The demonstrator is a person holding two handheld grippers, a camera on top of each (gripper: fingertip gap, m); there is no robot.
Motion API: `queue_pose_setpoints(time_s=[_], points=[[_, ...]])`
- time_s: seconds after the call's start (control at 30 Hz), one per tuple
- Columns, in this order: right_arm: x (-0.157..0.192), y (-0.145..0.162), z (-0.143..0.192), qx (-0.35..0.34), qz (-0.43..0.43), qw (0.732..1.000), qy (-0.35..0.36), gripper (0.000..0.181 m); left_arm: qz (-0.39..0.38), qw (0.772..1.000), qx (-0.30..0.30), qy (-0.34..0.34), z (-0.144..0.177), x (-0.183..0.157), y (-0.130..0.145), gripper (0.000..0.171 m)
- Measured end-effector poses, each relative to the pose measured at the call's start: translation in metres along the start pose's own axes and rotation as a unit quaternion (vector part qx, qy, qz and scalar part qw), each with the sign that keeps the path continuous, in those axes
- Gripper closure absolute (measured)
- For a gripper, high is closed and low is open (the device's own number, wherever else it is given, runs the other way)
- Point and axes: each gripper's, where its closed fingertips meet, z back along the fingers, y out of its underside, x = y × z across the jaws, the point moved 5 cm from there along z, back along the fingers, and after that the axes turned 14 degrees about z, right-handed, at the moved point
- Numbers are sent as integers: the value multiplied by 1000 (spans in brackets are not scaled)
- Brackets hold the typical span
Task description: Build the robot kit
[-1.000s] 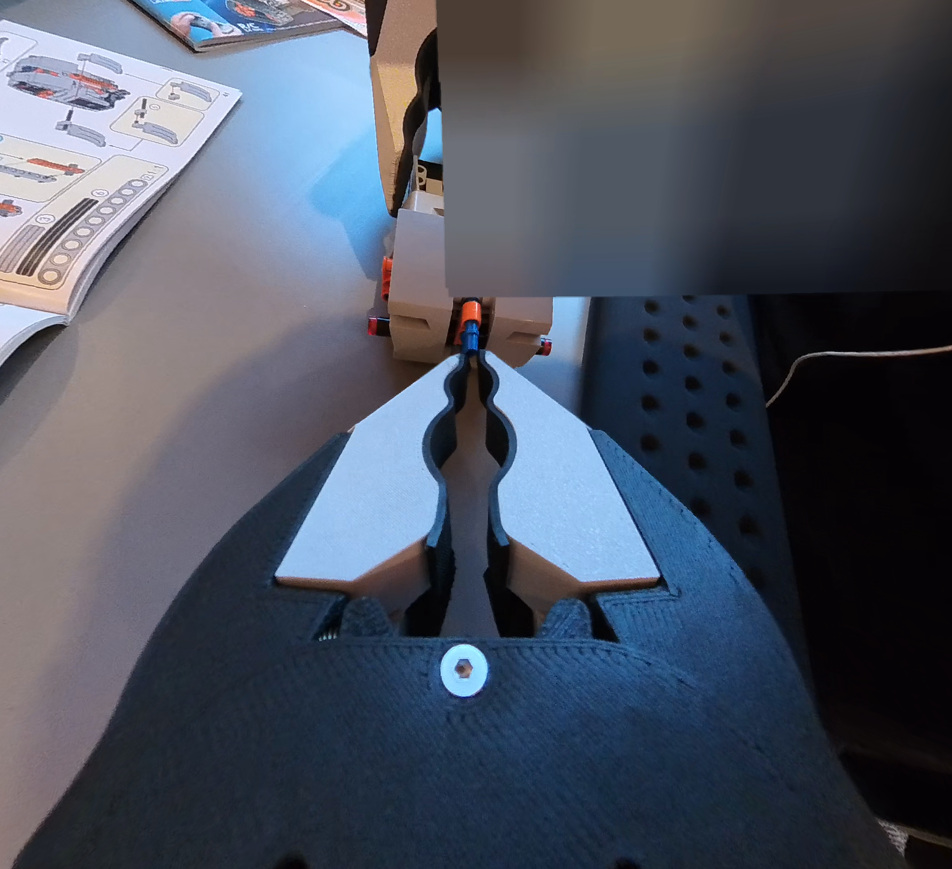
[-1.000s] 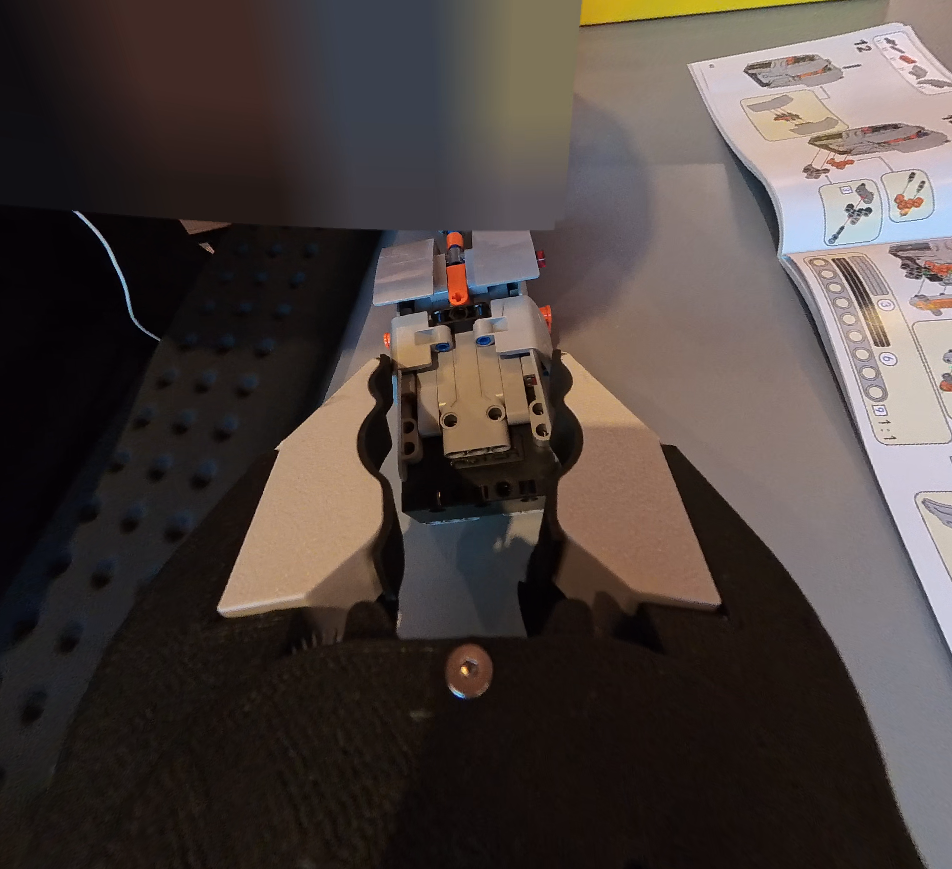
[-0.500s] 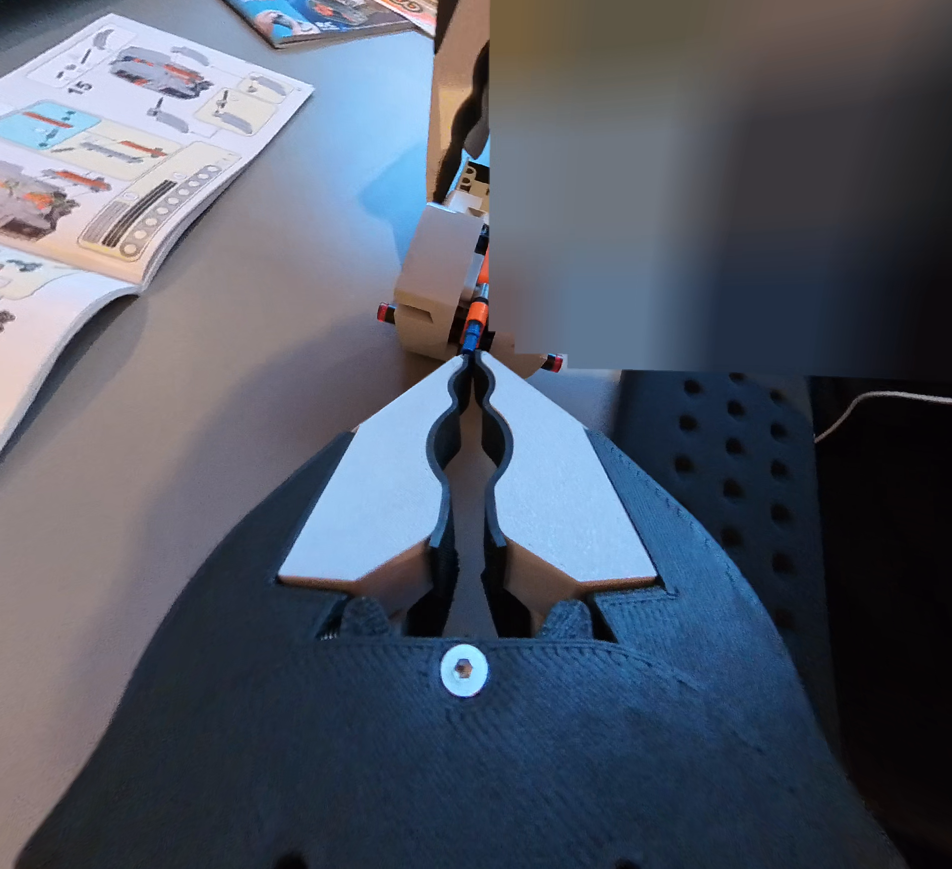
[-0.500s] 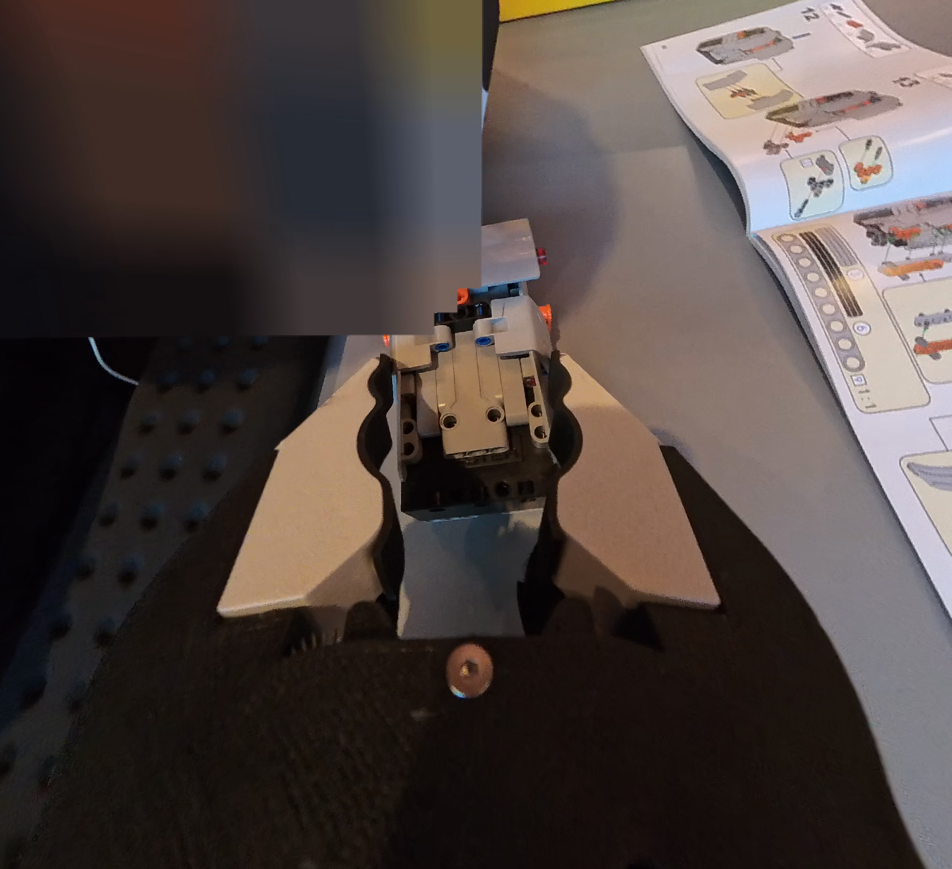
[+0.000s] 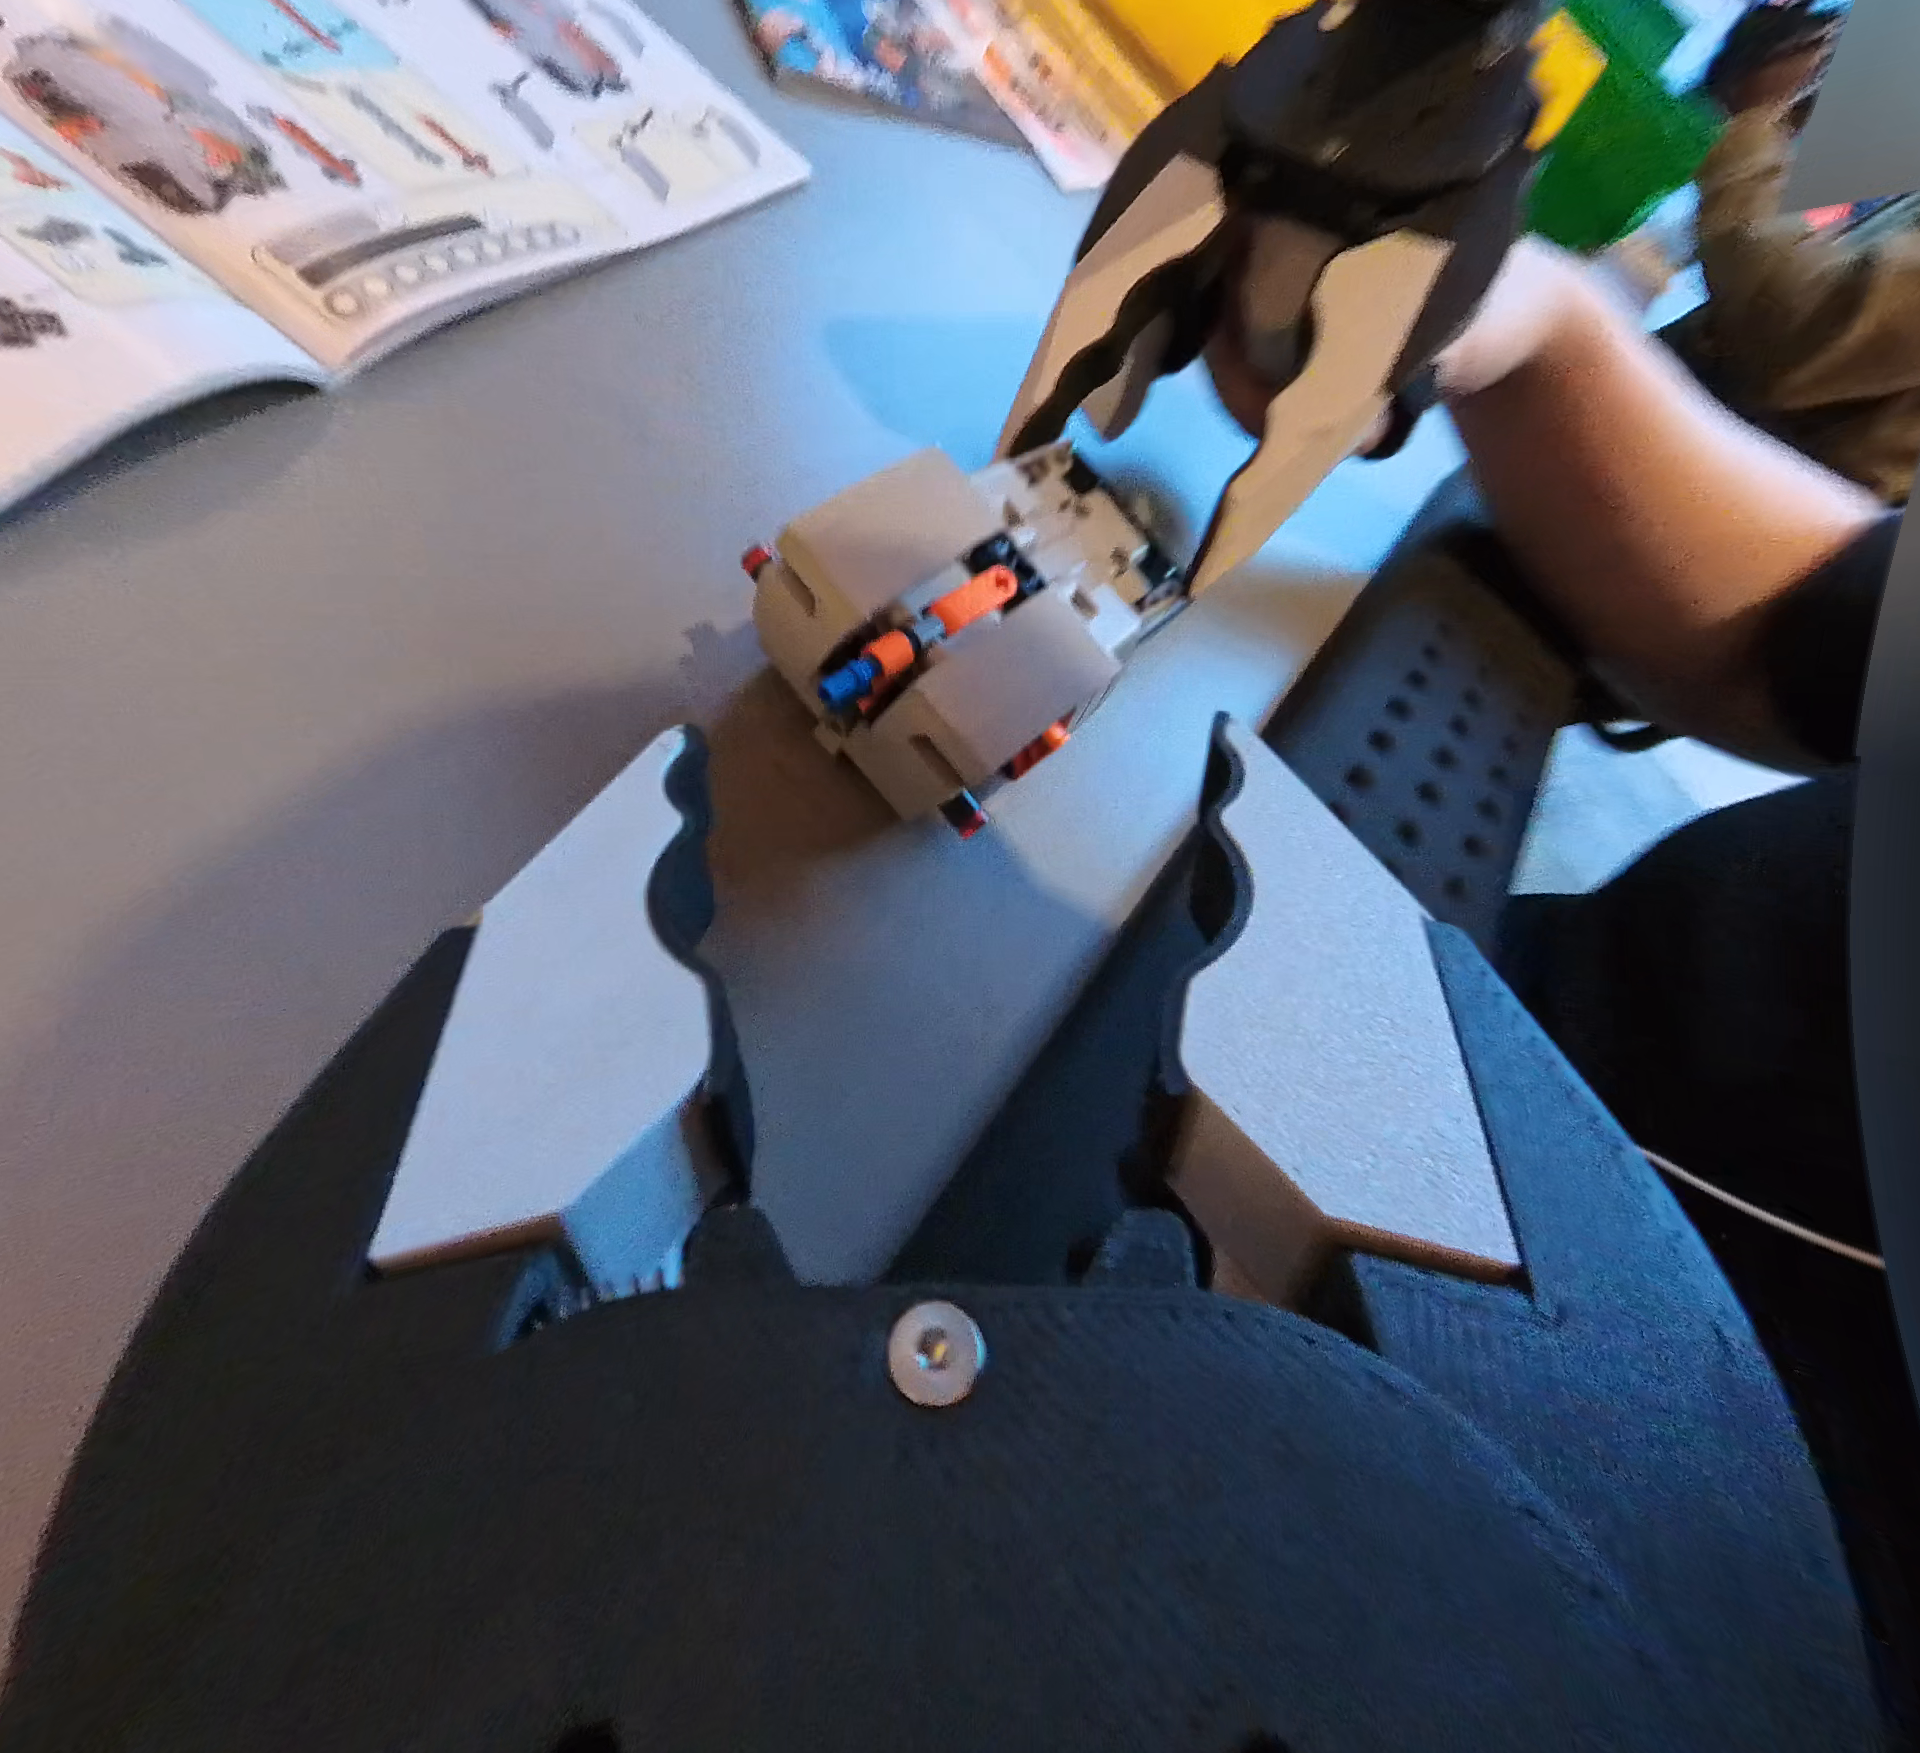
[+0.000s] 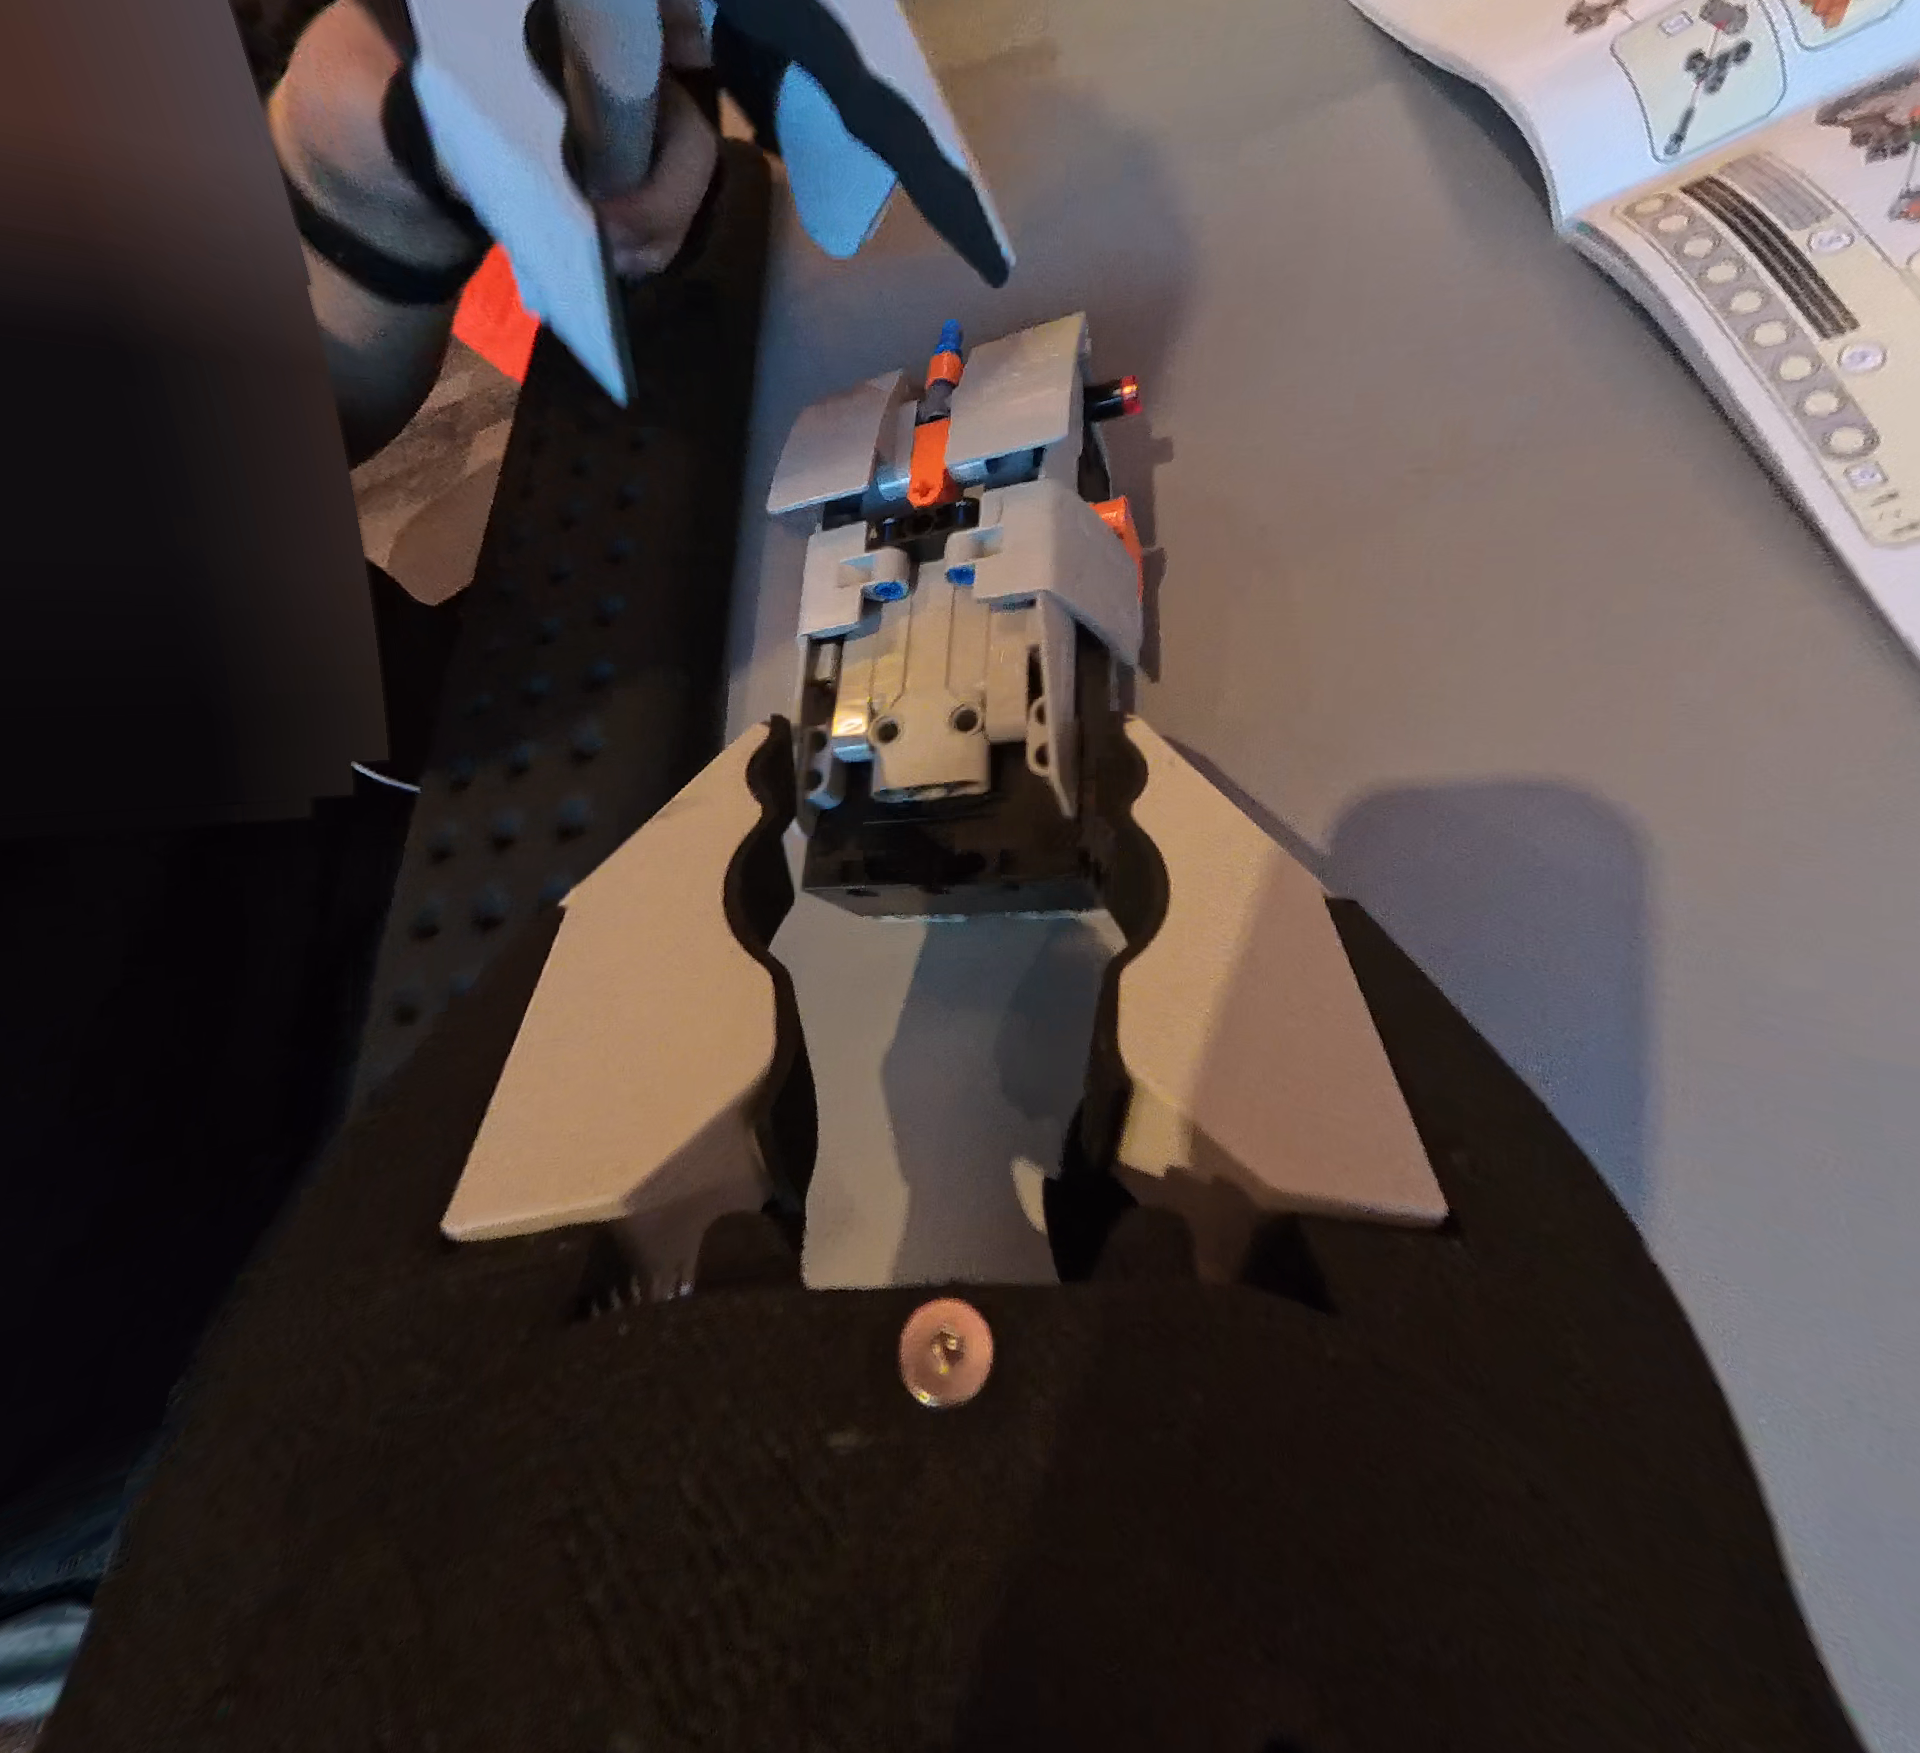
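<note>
A: Where is the grey brick-built model with orange and blue pins (image 6: 951,602) seen, and how is it held?

B: It is seen at the centre of the right wrist view, on the grey table (image 6: 1403,560). Its dark rear end is flanked by the fingers of the right gripper (image 6: 951,768); whether it is clamped cannot be told. The jaws of the left gripper (image 5: 951,747) are spread wide, just before the model, nothing between them.

A: What can go wrong?

B: The model is perhaps tipped or dropped near the perforated dark mat (image 6: 540,664), if the grip is loose. The open white instruction booklet (image 6: 1714,93), upper right, is not touched.
</note>
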Motion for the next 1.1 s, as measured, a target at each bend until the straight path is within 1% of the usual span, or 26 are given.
queue_pose_setpoints(time_s=[0.07,0.13,0.2,0.27,0.3,0.4,0.43,0.5,0.6,0.63,0.7,0.73,0.8,0.83,0.87,0.9,0.97,1.03,1.1], points=[[9,2,2,2,-18,1000,23,121,-20,998,10,-56,-9,-1,11,67],[19,6,3,10,-35,998,44,126,-21,995,7,-97,-12,1,13,61],[30,10,2,18,-65,996,59,130,9,995,-6,-95,-13,-3,12,61],[44,9,-2,10,-79,995,53,129,44,997,-17,-65,-12,-10,12,66],[50,8,-7,2,-85,995,50,130,54,996,-20,-63,-12,-12,12,66],[68,0,-30,-29,-80,996,3,132,54,995,-32,-72,-13,-16,12,67],[71,-3,-34,-23,-71,997,-12,132,45,995,-33,-79,-15,-17,11,67],[76,-10,-30,-40,-45,998,-26,134,14,993,-31,-114,-22,-17,9,63],[69,-6,-3,-43,-10,999,-6,138,-54,986,-1,-160,-36,-16,9,57],[66,-5,10,-51,16,999,4,145,-84,980,13,-179,-40,-13,9,55],[52,-1,35,-79,75,993,39,161,-150,968,42,-196,-46,-6,7,55],[39,2,45,-85,94,990,64,162,-183,963,56,-190,-48,-5,5,57],[16,10,57,-95,114,984,95,163,-253,951,84,-157,-50,-4,-1,63],[9,12,59,-106,120,982,95,163,-285,945,101,-126,-51,-6,-3,70],[6,12,59,-120,124,981,86,163,-313,938,124,-85,-51,-10,-3,83],[5,10,57,-130,130,980,75,163,-331,932,131,-66,-51,-9,-7,86],[3,12,48,-109,159,979,67,163,-330,931,152,-30,-54,-8,-12,88],[-1,17,37,-65,217,970,84,163,-308,937,166,4,-58,-11,-13,89],[-3,18,33,-51,247,963,98,164,-312,933,176,11,-59,-11,-11,97]])
